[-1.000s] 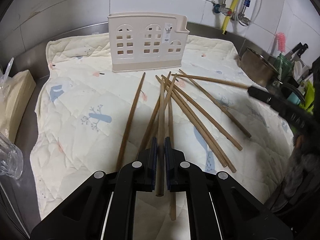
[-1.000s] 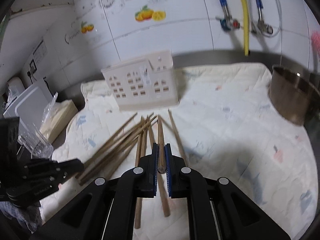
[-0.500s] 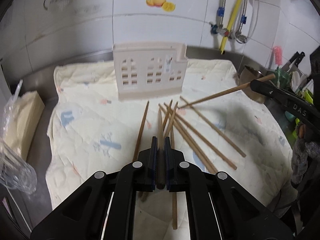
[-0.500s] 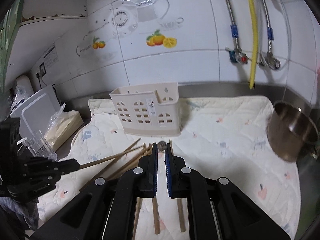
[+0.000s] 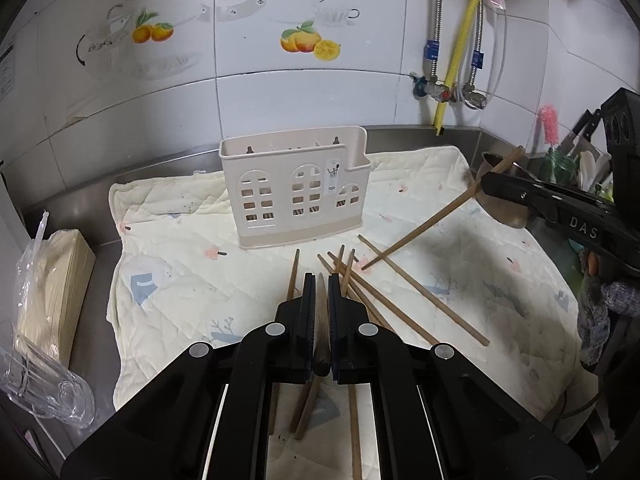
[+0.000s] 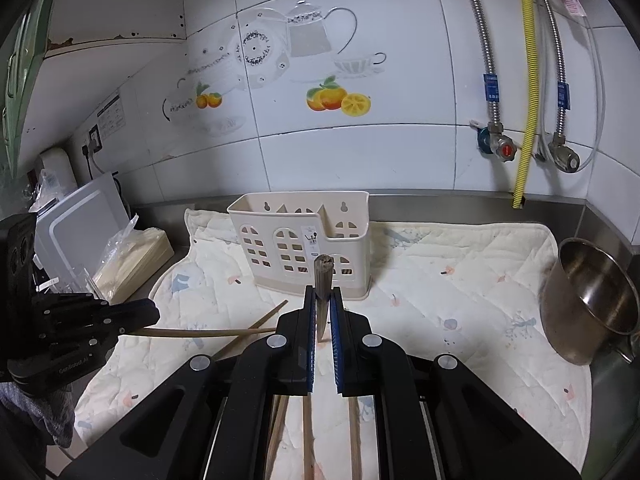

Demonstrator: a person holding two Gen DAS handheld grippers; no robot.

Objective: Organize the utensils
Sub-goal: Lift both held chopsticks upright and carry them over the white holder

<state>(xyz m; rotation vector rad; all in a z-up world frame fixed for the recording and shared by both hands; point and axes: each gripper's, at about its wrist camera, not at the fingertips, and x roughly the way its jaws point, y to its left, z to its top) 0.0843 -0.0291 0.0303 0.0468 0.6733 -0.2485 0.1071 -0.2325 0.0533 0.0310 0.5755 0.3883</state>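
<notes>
A cream plastic utensil holder (image 5: 294,188) with arched windows stands upright at the back of a quilted mat (image 5: 172,280); it also shows in the right wrist view (image 6: 300,240). Several wooden chopsticks (image 5: 404,304) lie loose on the mat in front of it. My left gripper (image 5: 319,284) is shut on one chopstick (image 5: 321,320), lifted above the pile. My right gripper (image 6: 322,294) is shut on another chopstick (image 6: 322,276), raised and tilted; the left wrist view shows that chopstick (image 5: 424,228) slanting down from the right gripper (image 5: 486,184).
A steel pot (image 6: 588,300) stands at the mat's right edge. A stack of napkins (image 5: 52,280) and clear plastic wrap (image 5: 44,384) lie left of the mat. Pipes and valves (image 6: 504,148) hang on the tiled wall. Knives and a brush (image 5: 560,140) stand far right.
Both grippers have lifted up and back from the pile, each carrying its chopstick off the mat. The right one's chopstick now tilts up, its tip clear of the heap.
</notes>
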